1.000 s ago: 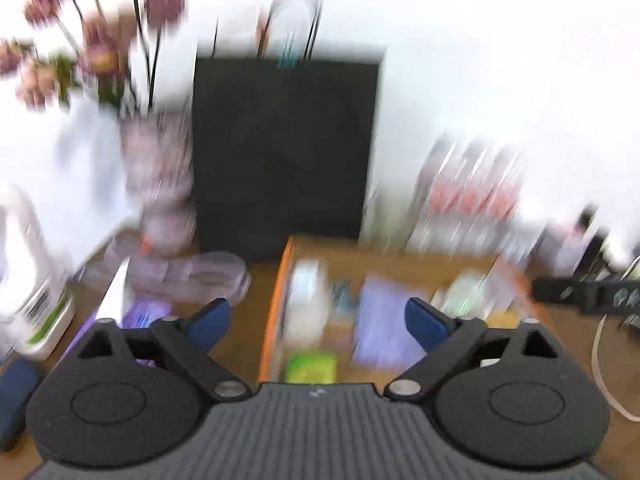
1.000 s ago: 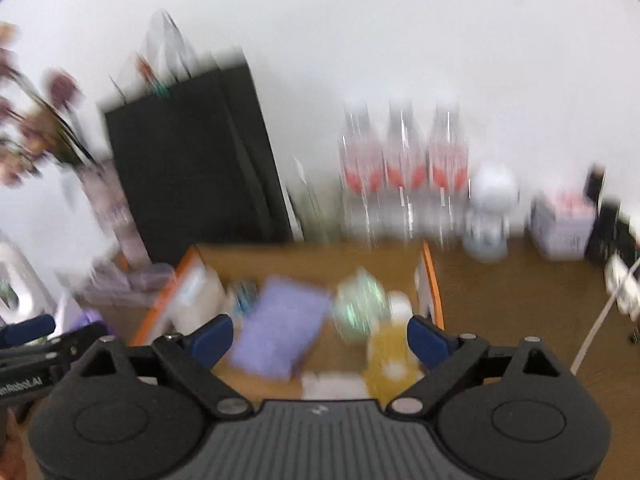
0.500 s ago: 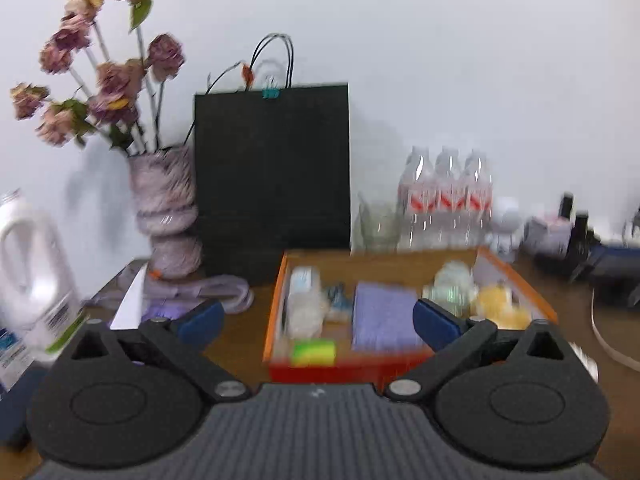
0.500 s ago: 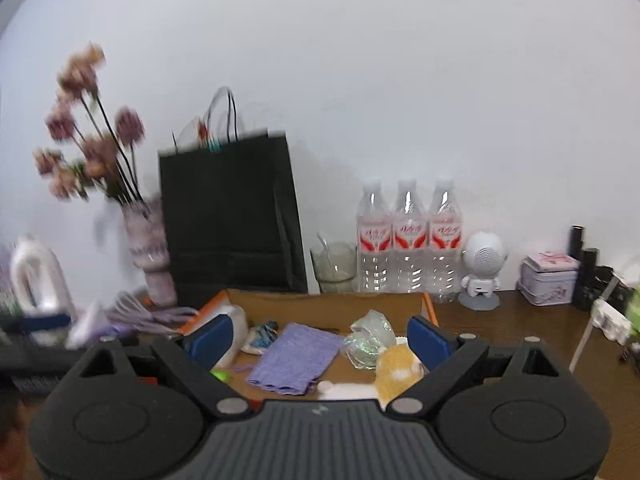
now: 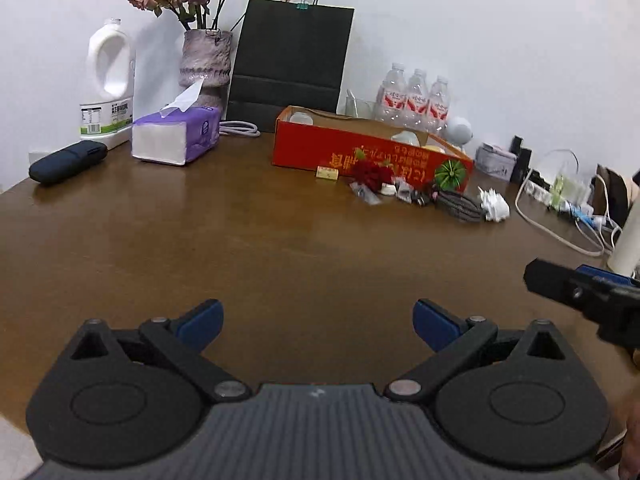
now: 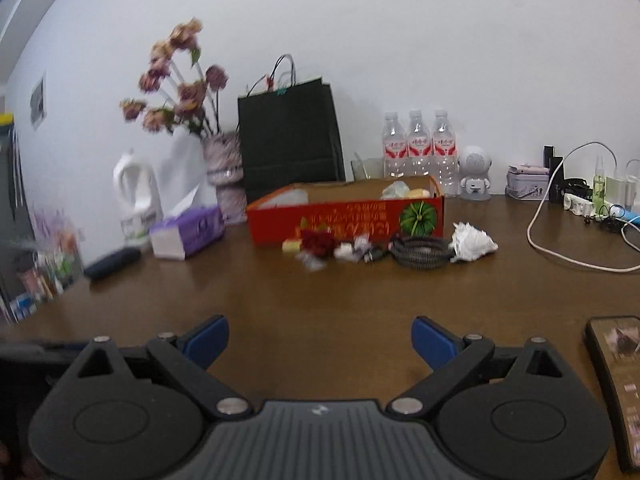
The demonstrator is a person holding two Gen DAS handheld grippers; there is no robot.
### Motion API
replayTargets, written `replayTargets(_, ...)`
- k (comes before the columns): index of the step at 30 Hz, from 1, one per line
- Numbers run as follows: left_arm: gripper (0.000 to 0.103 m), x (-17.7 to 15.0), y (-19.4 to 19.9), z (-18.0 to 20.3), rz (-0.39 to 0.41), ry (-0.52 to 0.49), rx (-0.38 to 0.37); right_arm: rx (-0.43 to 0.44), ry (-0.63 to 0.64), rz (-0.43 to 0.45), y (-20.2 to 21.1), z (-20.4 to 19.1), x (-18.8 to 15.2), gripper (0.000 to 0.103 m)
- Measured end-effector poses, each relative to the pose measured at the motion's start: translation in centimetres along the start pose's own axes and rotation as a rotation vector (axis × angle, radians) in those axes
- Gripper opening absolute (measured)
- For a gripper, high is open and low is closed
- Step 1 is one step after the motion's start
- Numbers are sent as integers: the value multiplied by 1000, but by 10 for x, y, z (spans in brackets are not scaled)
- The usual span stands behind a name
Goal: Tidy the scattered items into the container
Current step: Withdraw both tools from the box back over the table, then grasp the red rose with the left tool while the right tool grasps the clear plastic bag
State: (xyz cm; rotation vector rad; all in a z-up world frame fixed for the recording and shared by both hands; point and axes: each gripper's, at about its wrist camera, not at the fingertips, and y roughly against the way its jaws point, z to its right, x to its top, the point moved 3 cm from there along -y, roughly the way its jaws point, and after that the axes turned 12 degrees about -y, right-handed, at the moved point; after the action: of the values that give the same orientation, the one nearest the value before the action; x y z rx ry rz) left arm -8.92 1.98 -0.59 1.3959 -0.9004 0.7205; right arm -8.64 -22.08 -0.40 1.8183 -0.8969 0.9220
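A red cardboard box (image 5: 372, 152) (image 6: 344, 216) stands at the back of the brown table, with several items inside. In front of it lie a small yellow block (image 5: 327, 173), a dark red flower (image 5: 372, 172) (image 6: 318, 242), small wrapped bits (image 5: 394, 190), a coiled dark cable (image 5: 460, 204) (image 6: 422, 254) and crumpled white paper (image 5: 494, 204) (image 6: 472, 242). My left gripper (image 5: 316, 322) is open and empty, low over the near table. My right gripper (image 6: 320, 340) is open and empty, also far back from the items; it shows at the right edge of the left wrist view (image 5: 584, 292).
A purple tissue box (image 5: 176, 136), white jug (image 5: 108, 84), vase of flowers (image 5: 204, 60), black paper bag (image 5: 288, 64) and three water bottles (image 5: 416, 100) line the back. A dark case (image 5: 68, 160) lies left. White cables (image 6: 560, 240) and a phone (image 6: 618, 380) lie right.
Both grippers have pulled back and down from above the box to the near side of the table. The box now shows its red front wall, with scattered items before it.
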Motion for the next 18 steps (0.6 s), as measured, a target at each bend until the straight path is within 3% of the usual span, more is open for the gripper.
replayTargets(5, 103, 10, 3, -8, 28, 17, 22, 6, -41, 9, -2, 1, 12, 97)
replayTargets(11, 103, 15, -17, -3, 2, -13, 0, -8, -63, -29, -15, 12, 13, 85)
replayTargets(16, 102, 68, -60, 3, 124, -105, -67, -46, -93, -35, -36, 28, 23, 83)
replayTargets(18, 100, 96, -97, 12, 126, -149, -115, -58, -109, -34, -44, 34, 29, 83)
